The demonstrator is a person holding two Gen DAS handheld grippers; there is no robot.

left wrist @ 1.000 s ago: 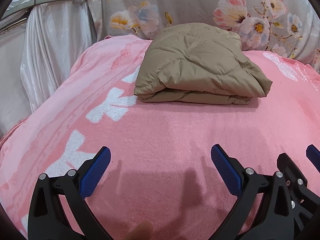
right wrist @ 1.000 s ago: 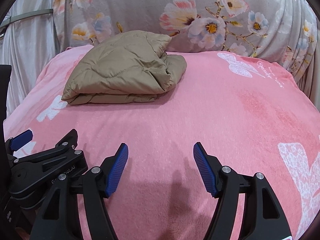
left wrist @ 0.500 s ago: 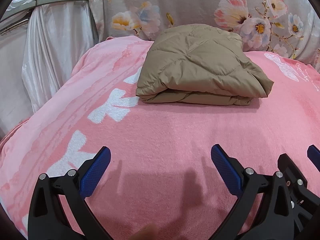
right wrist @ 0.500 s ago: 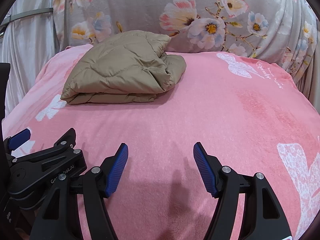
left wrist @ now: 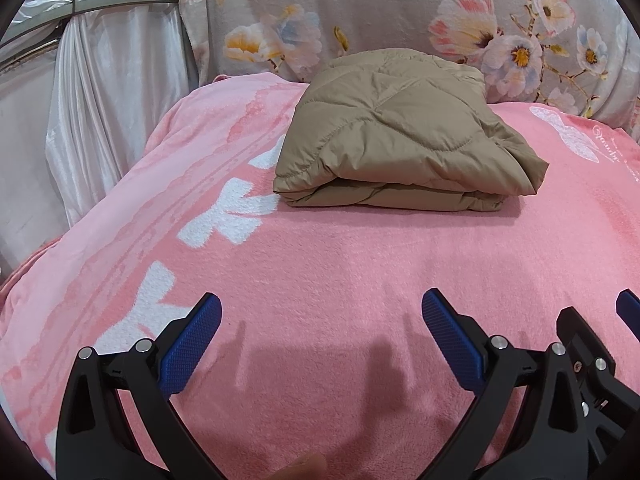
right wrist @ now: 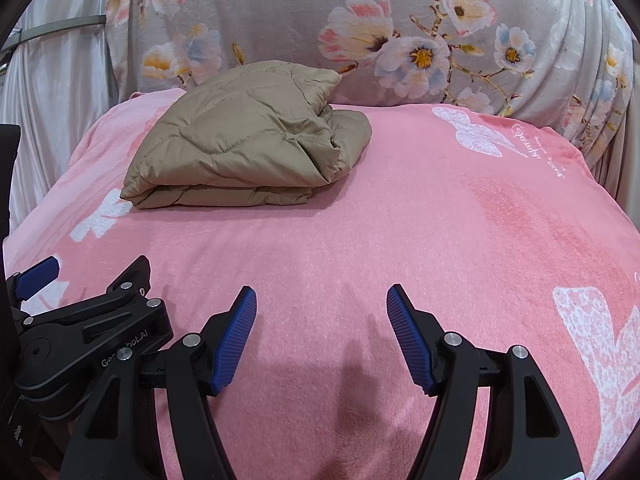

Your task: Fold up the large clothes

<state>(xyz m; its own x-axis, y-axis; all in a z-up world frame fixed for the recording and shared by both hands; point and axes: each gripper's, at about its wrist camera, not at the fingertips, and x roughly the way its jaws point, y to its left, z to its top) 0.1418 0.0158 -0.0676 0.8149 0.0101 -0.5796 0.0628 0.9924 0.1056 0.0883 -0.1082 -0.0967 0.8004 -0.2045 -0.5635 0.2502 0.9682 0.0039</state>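
Tan quilted jacket [left wrist: 396, 136], folded into a thick, layered bundle, lies at the far left of the pink blanket [left wrist: 320, 272]. Its folded edge faces the near side, showing stacked layers; its far edge rests against the grey floral cover [left wrist: 380, 4] standing behind the bed. The bundle's right end is rumpled, as seen from the right wrist view [right wrist: 240, 140].

Left gripper [left wrist: 320, 328] hangs over the near part of the blanket, its blue pads [left wrist: 192, 344] spread wide with nothing between them. It is well apart from the jacket.

Right gripper [right wrist: 321, 332] is just beside it to the right, likewise over bare blanket, pads [right wrist: 236, 344] held apart and empty. Neither gripper touches the jacket. Both cast shadows on the blanket beneath them.

Containers: none visible in either view; the jacket sits directly on the blanket.

White butterfly prints [right wrist: 476, 132] mark the blanket at the far right and along the left edge. White curtain [left wrist: 100, 100] with a grey tie-back hangs at the far left, beyond the bed.
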